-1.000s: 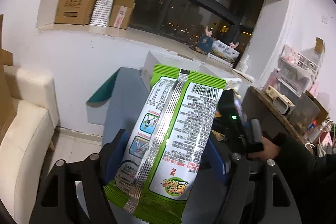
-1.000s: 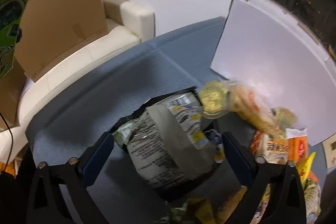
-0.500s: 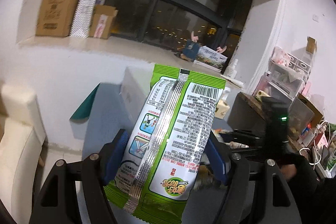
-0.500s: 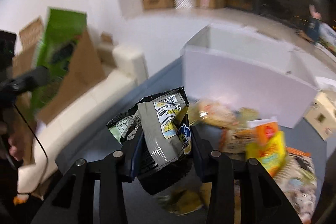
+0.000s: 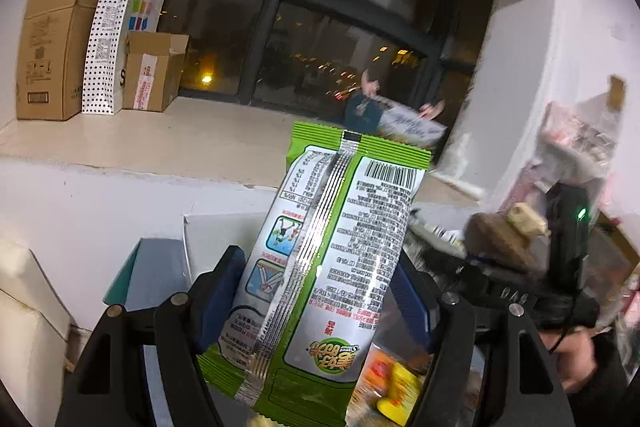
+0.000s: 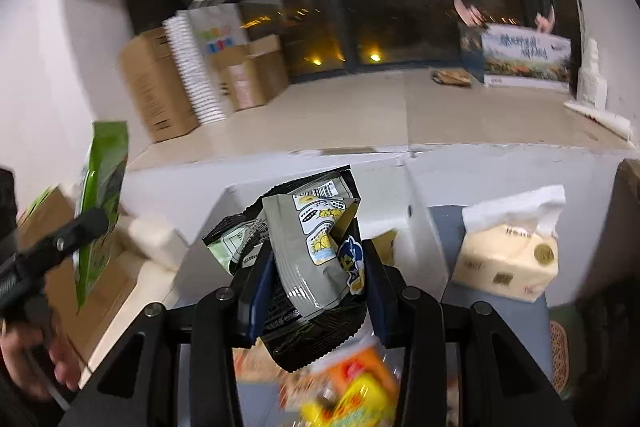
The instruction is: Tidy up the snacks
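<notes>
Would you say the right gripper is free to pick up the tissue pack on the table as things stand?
Probably not yet. The right gripper is shut on a grey snack bag, so its fingers are occupied. The tissue pack itself sits unobstructed beside the white box.

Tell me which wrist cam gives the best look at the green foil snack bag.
Left wrist view. The green foil snack bag fills the centre, sharp, back seam and barcode readable, clamped between the left gripper pads. The right wrist view shows it only at the left edge, small, blurred and seen obliquely.
</notes>
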`<state>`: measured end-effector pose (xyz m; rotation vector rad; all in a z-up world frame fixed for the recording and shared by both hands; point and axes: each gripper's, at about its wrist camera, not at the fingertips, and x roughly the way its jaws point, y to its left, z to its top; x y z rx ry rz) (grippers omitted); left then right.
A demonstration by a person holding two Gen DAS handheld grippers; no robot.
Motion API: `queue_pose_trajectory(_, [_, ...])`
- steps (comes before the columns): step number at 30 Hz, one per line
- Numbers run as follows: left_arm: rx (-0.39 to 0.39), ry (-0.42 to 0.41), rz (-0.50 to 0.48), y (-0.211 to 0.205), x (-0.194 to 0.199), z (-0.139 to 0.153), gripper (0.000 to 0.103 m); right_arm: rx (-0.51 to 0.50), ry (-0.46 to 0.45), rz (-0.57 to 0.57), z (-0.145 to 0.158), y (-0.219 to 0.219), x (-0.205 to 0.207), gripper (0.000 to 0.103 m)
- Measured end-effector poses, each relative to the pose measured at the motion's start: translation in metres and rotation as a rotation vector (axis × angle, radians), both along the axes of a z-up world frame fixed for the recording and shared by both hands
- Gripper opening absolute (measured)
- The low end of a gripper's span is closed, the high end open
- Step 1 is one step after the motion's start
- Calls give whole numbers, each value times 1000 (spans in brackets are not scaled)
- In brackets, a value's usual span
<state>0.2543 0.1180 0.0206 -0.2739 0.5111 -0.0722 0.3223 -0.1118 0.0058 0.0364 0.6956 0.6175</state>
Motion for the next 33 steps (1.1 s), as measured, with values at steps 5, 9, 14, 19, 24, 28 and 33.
queue_pose_trajectory(5, [64, 83, 8, -2, 54, -19, 79, -78, 13, -50, -2, 16, 56, 45])
queue_pose_trajectory(9, [90, 164, 55, 4, 78, -39, 103, -115, 67, -43, -14, 30, 89, 72])
queue_pose_trajectory(14, [78, 190, 101, 15, 74, -56, 103, -154, 78, -36, -27, 40, 98, 103])
queue_pose_trajectory(19, [92, 184, 106, 16, 60, -56, 103, -150, 35, -48, -26, 38, 82, 103])
queue_pose_trajectory(24, [48, 154, 17, 11, 22, -47, 103, -92, 21, -40, -14, 24, 57, 103])
queue_pose_trajectory(28, [89, 130, -14, -4, -22, -41, 103, -57, -21, -13, -3, 8, 20, 103])
queue_pose_trajectory(33, [60, 97, -53, -23, -68, -31, 103, 5, -40, 33, 5, -15, -29, 103])
